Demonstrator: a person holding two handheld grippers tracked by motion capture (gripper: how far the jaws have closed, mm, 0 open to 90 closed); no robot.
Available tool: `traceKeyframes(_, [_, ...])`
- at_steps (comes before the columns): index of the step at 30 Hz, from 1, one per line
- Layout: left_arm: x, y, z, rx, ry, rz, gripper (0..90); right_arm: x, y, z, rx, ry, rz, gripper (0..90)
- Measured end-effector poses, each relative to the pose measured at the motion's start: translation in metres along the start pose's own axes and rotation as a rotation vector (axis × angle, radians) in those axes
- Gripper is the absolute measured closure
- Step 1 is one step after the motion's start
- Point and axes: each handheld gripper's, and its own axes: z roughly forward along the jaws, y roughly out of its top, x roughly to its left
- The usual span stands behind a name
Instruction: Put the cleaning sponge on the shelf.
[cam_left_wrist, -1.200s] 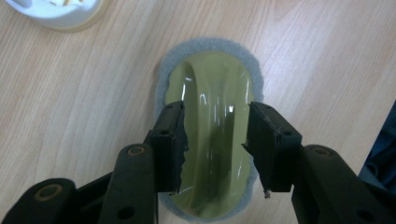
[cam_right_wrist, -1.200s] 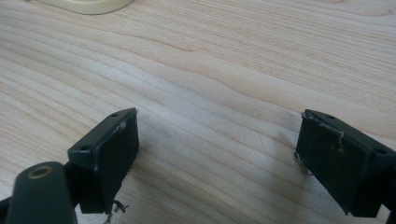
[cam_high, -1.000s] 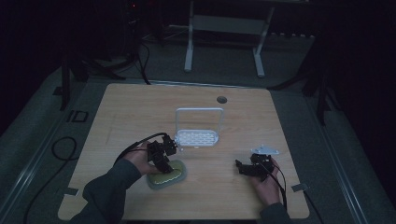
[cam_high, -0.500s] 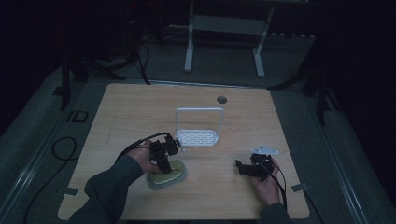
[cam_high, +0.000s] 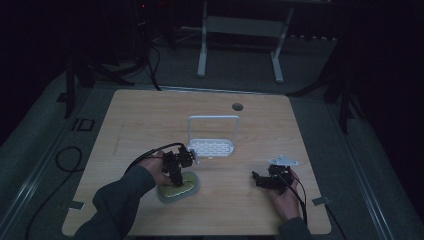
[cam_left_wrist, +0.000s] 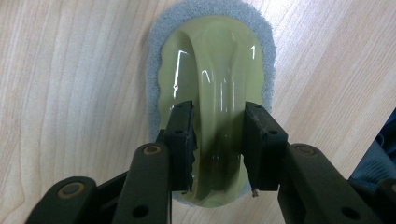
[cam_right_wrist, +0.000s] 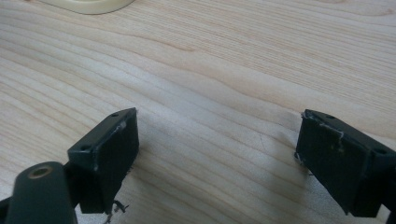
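Left gripper (cam_left_wrist: 217, 149) is pinching the raised handle ridge of the yellow-green scrubbing pad (cam_left_wrist: 212, 84), jaws pressing either side; the pad is lying on the wooden table (cam_high: 150, 115) at its near-left area. Right gripper (cam_right_wrist: 217, 158) is resting low over bare tabletop, jaws spread wide, holding nothing; white dish rack (cam_high: 212, 145) is standing mid-table

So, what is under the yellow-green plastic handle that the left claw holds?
A grey oval scrubbing pad lies under the glossy yellow-green plastic handle, its edge showing around it. The wooden table beneath the pad is covered. The left claw grips the handle's ridge.
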Motion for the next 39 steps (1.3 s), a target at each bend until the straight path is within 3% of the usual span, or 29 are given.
traceKeyframes(12, [-0.003,0.002,0.0,0.009,0.022,0.041,71.4,0.0,0.0,0.0,0.0,0.0,0.0,12.8])
traceKeyframes(19, [-0.001,0.004,-0.007,-0.018,0.049,0.039,71.5,0.0,0.0,0.0,0.0,0.0,0.0,12.8])
traceKeyframes(39, [0.0,0.02,-0.024,-0.064,0.123,0.1,71.5,0.0,0.0,0.0,0.001,0.0,0.003,12.8])
